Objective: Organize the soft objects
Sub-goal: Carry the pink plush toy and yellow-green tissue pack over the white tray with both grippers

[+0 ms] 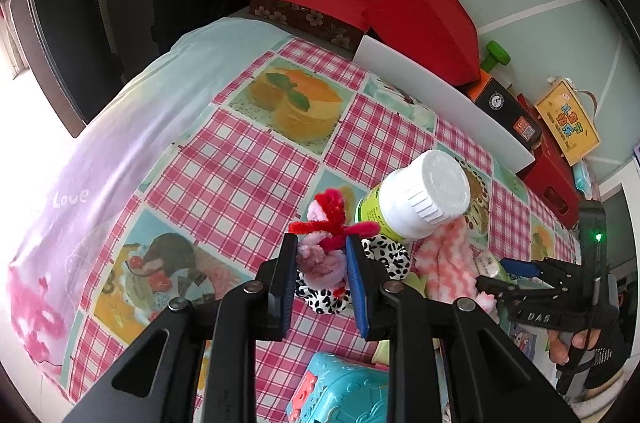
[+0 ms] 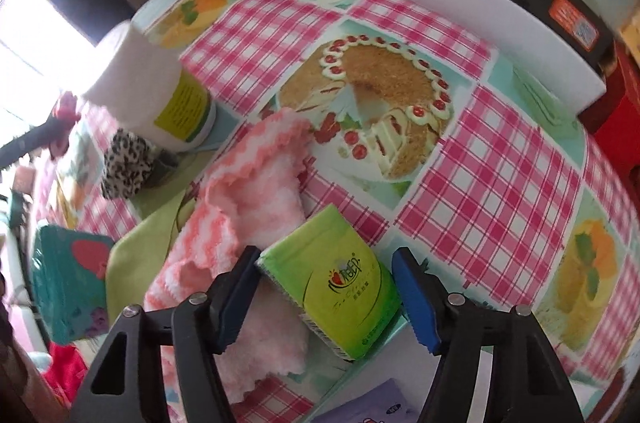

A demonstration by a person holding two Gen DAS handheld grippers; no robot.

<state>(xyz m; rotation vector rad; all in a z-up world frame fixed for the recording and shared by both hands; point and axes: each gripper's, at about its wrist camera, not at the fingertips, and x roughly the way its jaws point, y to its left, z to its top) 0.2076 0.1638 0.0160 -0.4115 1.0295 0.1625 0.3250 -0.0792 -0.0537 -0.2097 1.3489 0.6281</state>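
A surface covered in a pink checked cloth printed with cakes holds a loose cluster of small things near its front edge. The left gripper has its fingers pinching a fuzzy pink and red chenille toy, which sits just above a leopard-print scrunchie. Right beside them stands a white-capped bottle with a green label, tilted in the wide lens. A pink and white zigzag fleece cloth lies crumpled beside the bottle, over a pale green cloth.

The right gripper has its fingers spread either side of a green tissue pack; the left finger seems to touch the pack, the right finger stands just clear, so no grip is made. A teal patterned box sits at the near edge.

The sorting looks barely begun: the soft things remain jumbled together among hard ones, nothing is visibly grouped, and only the chenille toy is in hand.
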